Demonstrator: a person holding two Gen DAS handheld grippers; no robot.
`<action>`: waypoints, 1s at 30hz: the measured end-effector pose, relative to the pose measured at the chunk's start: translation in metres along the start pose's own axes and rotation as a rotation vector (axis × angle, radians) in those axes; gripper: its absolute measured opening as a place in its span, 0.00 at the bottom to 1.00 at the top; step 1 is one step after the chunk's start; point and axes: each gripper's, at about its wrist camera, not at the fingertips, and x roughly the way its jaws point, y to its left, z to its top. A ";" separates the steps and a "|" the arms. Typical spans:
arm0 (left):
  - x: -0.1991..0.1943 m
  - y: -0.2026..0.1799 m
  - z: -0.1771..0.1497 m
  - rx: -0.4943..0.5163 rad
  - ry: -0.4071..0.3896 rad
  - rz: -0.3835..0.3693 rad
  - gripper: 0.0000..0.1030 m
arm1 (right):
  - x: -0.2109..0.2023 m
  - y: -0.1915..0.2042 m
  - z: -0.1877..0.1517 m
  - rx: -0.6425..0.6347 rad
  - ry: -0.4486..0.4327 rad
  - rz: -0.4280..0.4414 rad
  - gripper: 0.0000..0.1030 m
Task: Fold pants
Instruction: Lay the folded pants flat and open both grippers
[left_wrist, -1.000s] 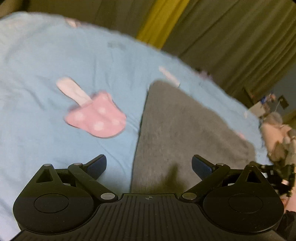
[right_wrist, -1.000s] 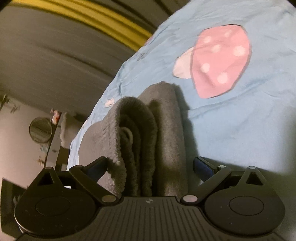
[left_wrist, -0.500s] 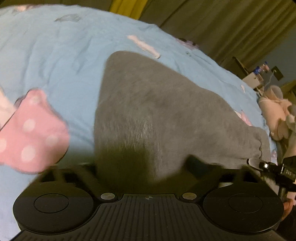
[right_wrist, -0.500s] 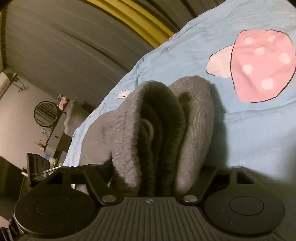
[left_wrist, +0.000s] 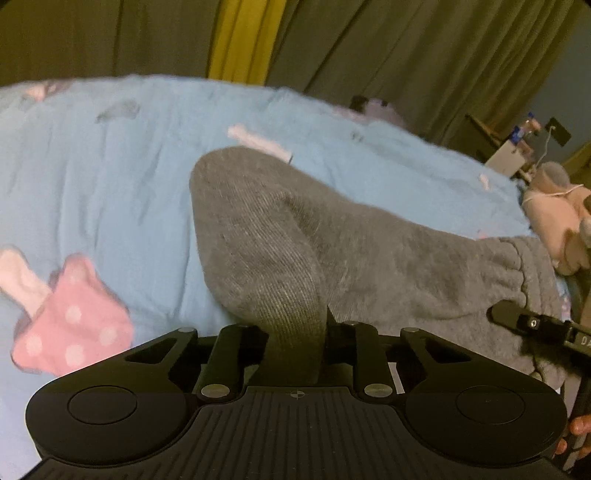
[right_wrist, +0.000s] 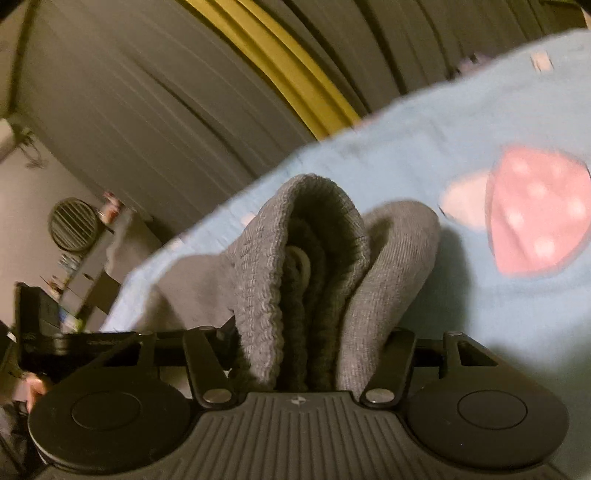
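Pants (left_wrist: 369, 243) lie on the bedsheet (left_wrist: 110, 177), curtains (left_wrist: 369, 44) behind.

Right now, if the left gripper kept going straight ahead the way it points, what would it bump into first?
The gray pants. The left gripper is already shut on a fold of them, and the raised cloth fills the path ahead. Beyond that lies the blue bedsheet, though how far off is hard to judge.

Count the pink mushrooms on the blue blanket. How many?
1. The pink spotted mushroom lies left of the grey pants; the right wrist view shows it to their right. Others may lie out of view.
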 end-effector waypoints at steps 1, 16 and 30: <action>-0.005 -0.004 0.006 0.006 -0.021 -0.011 0.23 | -0.001 0.005 0.005 -0.010 -0.013 0.001 0.57; -0.016 -0.015 0.025 0.037 -0.188 0.220 0.97 | -0.018 0.018 0.058 -0.162 -0.155 -0.420 0.96; 0.031 -0.009 -0.026 -0.010 -0.013 0.270 1.00 | 0.025 0.027 0.020 -0.205 0.013 -0.569 0.96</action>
